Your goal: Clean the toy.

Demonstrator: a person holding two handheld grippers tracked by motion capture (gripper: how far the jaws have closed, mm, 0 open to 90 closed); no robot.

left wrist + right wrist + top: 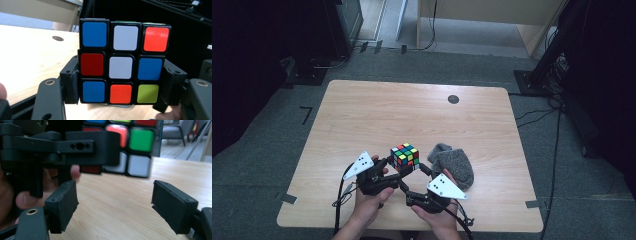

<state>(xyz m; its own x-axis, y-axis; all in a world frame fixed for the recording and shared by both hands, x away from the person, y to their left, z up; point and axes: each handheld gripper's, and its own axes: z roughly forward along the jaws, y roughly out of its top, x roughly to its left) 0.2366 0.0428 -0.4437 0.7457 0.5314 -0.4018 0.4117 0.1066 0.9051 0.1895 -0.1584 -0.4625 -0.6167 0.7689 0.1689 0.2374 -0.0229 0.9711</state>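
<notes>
Nearest the front edge of the table (362,100), the left gripper (393,167) clamps the puzzle cube (405,156) by its sides, lifted off the wood. Beside it, the right gripper (424,172) gapes empty below the cube. A grey sock (454,165) lies right. One-sided support risks slipping if jostled; far edge offers plenty of room.

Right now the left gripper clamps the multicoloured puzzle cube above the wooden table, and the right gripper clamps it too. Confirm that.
Not quite. The right gripper is open, with nothing between its jaws, as the right gripper view shows. The left gripper does clamp the multicoloured puzzle cube above the wooden table.
</notes>
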